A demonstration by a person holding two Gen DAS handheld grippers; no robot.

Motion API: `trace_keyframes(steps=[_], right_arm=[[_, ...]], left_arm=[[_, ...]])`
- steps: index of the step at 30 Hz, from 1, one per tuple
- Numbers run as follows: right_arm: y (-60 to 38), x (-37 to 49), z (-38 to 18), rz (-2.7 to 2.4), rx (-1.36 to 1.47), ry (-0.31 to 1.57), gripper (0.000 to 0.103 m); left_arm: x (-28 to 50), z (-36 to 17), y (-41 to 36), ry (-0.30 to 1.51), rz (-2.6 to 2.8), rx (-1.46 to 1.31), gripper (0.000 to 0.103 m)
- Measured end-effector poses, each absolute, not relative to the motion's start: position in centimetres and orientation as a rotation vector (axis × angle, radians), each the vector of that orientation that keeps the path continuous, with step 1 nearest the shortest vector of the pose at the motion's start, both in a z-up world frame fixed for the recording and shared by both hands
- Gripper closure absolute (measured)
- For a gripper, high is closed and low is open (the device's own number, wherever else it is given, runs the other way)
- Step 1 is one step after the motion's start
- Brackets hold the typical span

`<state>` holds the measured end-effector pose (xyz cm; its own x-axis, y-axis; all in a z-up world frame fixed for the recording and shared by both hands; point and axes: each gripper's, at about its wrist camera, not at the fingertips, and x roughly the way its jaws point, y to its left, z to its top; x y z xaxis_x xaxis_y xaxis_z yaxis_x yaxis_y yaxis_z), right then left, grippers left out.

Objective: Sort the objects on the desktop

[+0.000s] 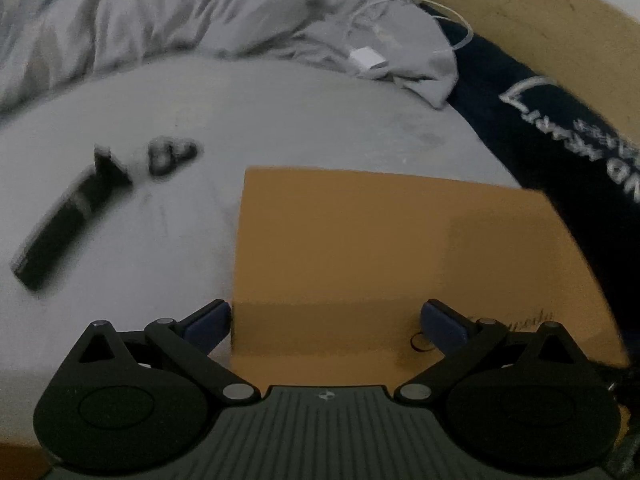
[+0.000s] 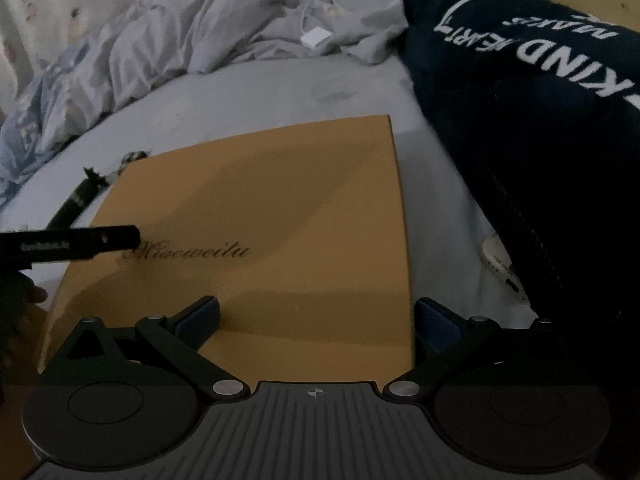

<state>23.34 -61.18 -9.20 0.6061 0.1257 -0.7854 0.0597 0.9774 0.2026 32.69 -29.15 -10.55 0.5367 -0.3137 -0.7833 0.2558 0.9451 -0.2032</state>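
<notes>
The flat brown box (image 1: 400, 248) lies on the bed (image 1: 168, 112), right in front of both grippers. The black stick (image 1: 68, 224) and the small dark thing (image 1: 172, 156) lie to the left of the box, so the left gripper (image 1: 326, 322) is nearer to them. The stick points away and to the right. The left gripper is wide open and holds nothing. So is the right gripper (image 2: 318, 318). Only the right view shows the writing on the box and a black bar (image 2: 76, 242) over its left edge.
</notes>
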Motion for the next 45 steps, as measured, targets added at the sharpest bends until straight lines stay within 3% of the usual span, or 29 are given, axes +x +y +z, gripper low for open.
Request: trace_keyframes(steps=[19, 45], right_arm=[[-60.1, 21.8, -7.4, -0.031, 0.203, 0.982, 0.000], [-55.7, 12.1, 7.2, -0.097, 0.137, 0.782, 0.000]], left_arm=[[30.9, -9.9, -28.8, 0.997, -0.303, -0.128, 0.000], [22.1, 2.2, -26.2, 0.845, -0.342, -0.197, 0.000]])
